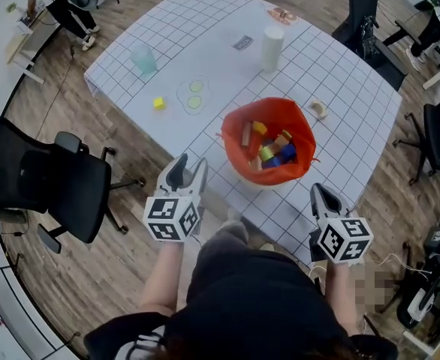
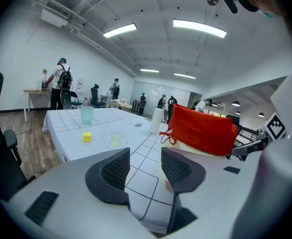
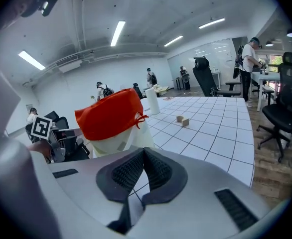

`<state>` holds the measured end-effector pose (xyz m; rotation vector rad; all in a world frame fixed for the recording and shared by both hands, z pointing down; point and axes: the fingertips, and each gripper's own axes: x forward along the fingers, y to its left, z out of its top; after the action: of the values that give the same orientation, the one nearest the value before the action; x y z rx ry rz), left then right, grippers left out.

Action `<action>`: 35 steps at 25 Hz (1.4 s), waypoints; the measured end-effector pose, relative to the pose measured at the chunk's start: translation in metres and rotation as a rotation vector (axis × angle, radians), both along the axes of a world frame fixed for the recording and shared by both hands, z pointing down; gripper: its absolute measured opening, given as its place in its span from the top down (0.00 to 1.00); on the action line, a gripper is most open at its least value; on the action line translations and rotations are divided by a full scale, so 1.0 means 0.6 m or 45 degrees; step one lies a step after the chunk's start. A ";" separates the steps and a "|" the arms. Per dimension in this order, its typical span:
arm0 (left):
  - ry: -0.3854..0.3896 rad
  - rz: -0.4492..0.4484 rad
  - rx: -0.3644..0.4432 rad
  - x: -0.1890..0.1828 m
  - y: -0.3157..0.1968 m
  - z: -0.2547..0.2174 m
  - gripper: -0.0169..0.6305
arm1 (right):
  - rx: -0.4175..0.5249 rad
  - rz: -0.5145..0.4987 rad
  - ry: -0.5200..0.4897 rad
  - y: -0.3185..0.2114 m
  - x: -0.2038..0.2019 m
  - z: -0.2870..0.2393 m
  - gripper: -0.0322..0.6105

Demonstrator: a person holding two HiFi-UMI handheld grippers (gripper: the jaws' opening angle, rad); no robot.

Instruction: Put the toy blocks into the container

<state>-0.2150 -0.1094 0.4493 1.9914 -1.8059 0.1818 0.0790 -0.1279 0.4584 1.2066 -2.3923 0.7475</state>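
On the white gridded table (image 1: pixel 340 88), which stands on a wood-plank floor (image 1: pixel 100 276) near a black office chair (image 1: pixel 47 178), an orange-rimmed container (image 1: pixel 269 137) sits close to the near edge. Toy blocks (image 1: pixel 274 150) of several colours are heaped inside it. 1 yellow block (image 1: pixel 158 103) lies well apart to its left, beside a clear sheet with 2 green circles (image 1: pixel 195 96). A pale cup (image 1: pixel 143 58), a white cylinder (image 1: pixel 272 47) and a small wooden piece (image 1: pixel 319 109) sit farther off.

Only the head view looks into the container. The left and right gripper views see it from the side, orange cloth with a drawstring over a white body, and they also show people standing at desks across the room under strip lights.

Both tools are held by the table's near edge, flanking the container and angled slightly downward. The left tool (image 1: pixel 188 169) has its jaws spread, with only table showing between them. The right tool (image 1: pixel 321 195) has its jaws pressed together on nothing.
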 end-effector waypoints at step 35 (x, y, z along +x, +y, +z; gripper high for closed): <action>-0.302 -0.200 -0.187 -0.312 -0.231 0.137 0.64 | -0.121 0.434 0.232 -0.079 -0.011 0.039 0.93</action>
<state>-0.4021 -0.2479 0.5317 1.7798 -2.0214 0.5047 0.0726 -0.1751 0.4820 1.5899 -2.0068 0.8012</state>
